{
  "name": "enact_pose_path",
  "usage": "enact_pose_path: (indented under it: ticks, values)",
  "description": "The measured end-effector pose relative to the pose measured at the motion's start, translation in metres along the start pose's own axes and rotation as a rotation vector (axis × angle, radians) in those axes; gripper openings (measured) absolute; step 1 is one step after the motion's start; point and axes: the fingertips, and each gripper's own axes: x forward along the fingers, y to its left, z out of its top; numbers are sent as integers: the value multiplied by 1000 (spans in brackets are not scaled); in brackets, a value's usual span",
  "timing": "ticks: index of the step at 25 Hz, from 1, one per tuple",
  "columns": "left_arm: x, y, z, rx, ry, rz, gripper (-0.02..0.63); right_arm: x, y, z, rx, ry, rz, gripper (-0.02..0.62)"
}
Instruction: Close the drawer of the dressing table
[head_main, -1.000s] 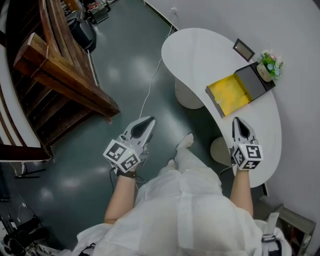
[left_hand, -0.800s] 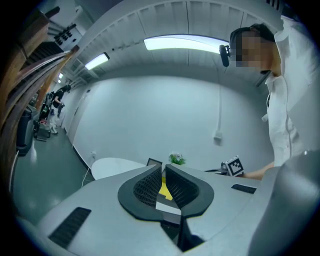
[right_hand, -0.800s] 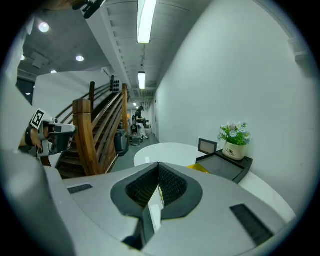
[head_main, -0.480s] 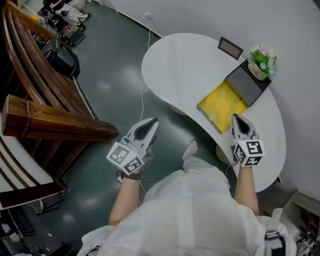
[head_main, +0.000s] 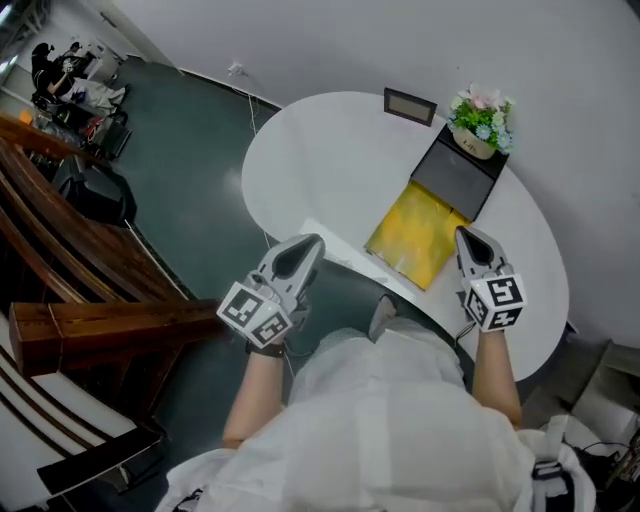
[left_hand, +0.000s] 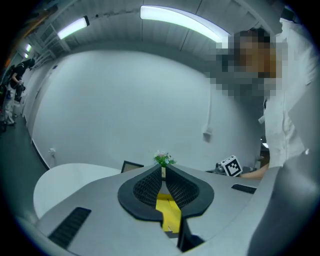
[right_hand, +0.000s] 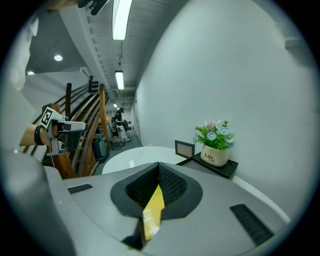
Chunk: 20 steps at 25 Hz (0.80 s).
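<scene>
Two sets of tongs here, and both are clenched on nothing. The left tongs (head_main: 305, 243) have their tips pressed together in the left gripper view, and the right tongs (head_main: 465, 235) look just the same in theirs. A sliver of yellow peeks through the gap below each pair of tips. That yellow is the drawer (head_main: 418, 232), the thing we care about. It's pulled out of a black box (head_main: 458, 178) on the white curved counter (head_main: 320, 150), open toward us. Its front end comes close to the counter's near rim. In the head view the right tongs sit at 3 o'clock of the drawer, just beside its edge. We honestly can't tell whether they touch it. The left tongs are off at 9 o'clock of the drawer, well apart from it, roughly over the counter's near rim. A flower pot (head_main: 476, 135) with blue and pale blossoms stands on the back of the black box, at 1 o'clock of the drawer. A small picture frame (head_main: 410, 104) stands upright on the counter at 12 o'clock. Over at 8 o'clock of the left tongs a wooden railing (head_main: 100, 325) sits on the dark floor (head_main: 190, 180).
</scene>
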Motion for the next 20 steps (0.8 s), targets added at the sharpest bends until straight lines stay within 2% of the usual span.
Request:
enact_pose_path:
  ticks: [9, 12, 20]
  values:
    - [71, -9, -6, 22, 91, -252, 32, -29, -18, -8, 66, -11, -150, 9]
    - [91, -11, -12, 24, 128, -359, 32, -41, -17, -15, 99, -5, -221, 9]
    - [127, -3, -14, 38, 225, -563, 32, -52, -7, -28, 200, 34, -383, 9]
